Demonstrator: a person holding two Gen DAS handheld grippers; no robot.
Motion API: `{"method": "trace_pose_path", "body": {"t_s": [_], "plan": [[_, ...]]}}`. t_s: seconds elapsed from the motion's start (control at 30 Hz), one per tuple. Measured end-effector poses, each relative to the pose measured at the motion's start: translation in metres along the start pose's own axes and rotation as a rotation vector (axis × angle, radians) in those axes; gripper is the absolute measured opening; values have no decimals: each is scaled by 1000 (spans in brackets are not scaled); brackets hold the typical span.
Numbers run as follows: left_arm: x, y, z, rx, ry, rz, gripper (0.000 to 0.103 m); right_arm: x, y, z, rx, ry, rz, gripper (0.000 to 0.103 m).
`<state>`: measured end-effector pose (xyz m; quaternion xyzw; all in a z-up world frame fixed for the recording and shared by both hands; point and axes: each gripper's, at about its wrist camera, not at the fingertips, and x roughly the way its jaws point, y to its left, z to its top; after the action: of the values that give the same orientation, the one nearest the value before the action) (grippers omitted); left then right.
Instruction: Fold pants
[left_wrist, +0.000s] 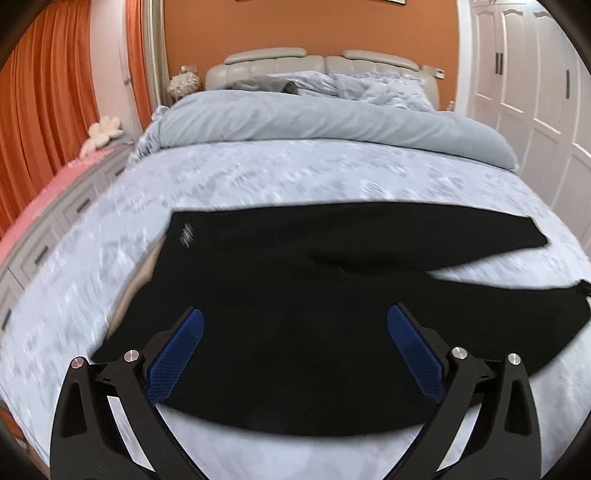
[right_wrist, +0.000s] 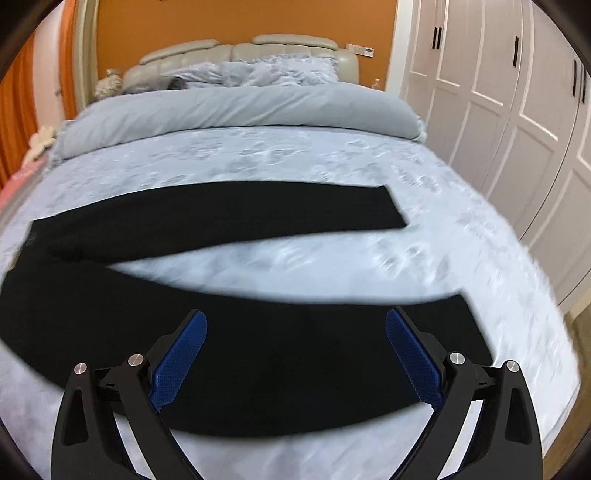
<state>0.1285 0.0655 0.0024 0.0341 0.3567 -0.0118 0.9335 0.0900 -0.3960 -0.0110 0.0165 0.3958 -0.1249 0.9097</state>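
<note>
Pants: black pants lie flat on the bed, with the two legs spread apart like a V. The waist end is at 9 o'clock and the leg ends point to 3 o'clock.
Left gripper: the left gripper hangs over the wide top part of the pants. Its blue pads are far apart and hold nothing.
Right gripper: the right gripper hangs over the near leg. Its fingers are wide apart too and hold nothing.
Behind: a rolled grey blanket lies at 12 o'clock. White closet doors stand at 2 o'clock.
</note>
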Motion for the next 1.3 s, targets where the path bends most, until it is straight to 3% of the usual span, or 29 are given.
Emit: {"method": "trace_pose_path", "body": {"t_s": [0.07,0.13,0.27,0.33,0.4,0.57,0.7,0.83,0.93,1.0,1.03,1.1,1.13,1.17,1.2,1.3], "plan": [[31,21,23,-14,13,39,98,30,-23,21,23,19,-7,96],[72,48,47,-63,72,27,98,61,-46,43,72,41,1,96],[146,108,82,-232,167,39,98,124,-85,84,168,66,12,96],[178,137,91,-331,214,22,98,154,-97,102,208,80,18,96],[202,156,95,-404,229,53,98,178,-102,116,218,92,6,96],[254,187,98,-424,276,151,98,234,-103,142,175,122,-58,96],[288,201,92,-440,327,147,98,266,-107,152,171,149,-85,96],[294,190,90,-374,296,180,98,290,-114,153,178,192,-136,96],[296,192,92,-369,293,175,98,299,-123,151,231,192,-105,96],[294,193,92,-375,288,168,90,302,-127,149,259,183,-86,95],[294,193,93,-380,284,161,85,302,-128,149,265,173,-74,84],[292,190,94,-378,276,138,61,300,-126,150,258,160,-43,63],[289,187,96,-383,275,111,53,297,-125,151,256,156,-26,34],[288,185,97,-385,277,97,39,296,-126,152,262,160,33,21],[286,182,99,-397,285,67,28,293,-126,154,270,162,70,13],[276,178,103,-414,283,39,20,279,-119,158,224,130,62,12]]}}
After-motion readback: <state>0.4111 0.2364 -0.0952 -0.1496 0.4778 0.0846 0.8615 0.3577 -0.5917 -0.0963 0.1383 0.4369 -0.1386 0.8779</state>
